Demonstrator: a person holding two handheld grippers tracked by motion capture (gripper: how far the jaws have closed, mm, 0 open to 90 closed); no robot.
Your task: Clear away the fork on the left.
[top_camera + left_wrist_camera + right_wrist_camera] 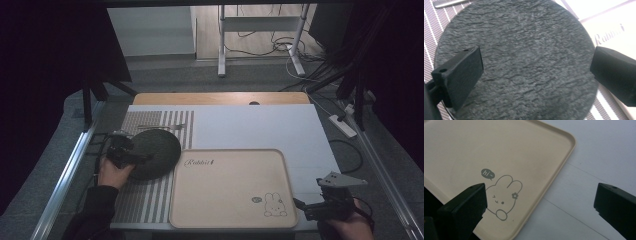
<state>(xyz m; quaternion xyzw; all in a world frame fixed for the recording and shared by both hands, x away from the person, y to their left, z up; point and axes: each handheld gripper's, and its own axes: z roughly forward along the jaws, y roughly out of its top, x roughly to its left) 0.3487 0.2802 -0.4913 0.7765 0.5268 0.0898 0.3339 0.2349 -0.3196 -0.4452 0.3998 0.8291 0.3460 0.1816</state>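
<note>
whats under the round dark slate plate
The slate plate lies on a striped placemat, its right edge reaching the beige tray. A utensil lies on the mat behind it. What lies beneath the plate's middle is covered.

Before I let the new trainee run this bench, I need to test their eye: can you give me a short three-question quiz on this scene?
1. True or false: the left gripper has its fingers spread wide over the dark round slate plate.
2. Multiple choice: what does the slate plate lie on? A) the beige tray B) the striped placemat C) the bare wooden board
3. Short answer: which drawing sits at the corner of the beige tray nearest the right gripper?

Key:
1. True.
2. B, the striped placemat; the plate's edge reaches the tray's rim.
3. A rabbit with a "hi~" speech bubble.
</note>
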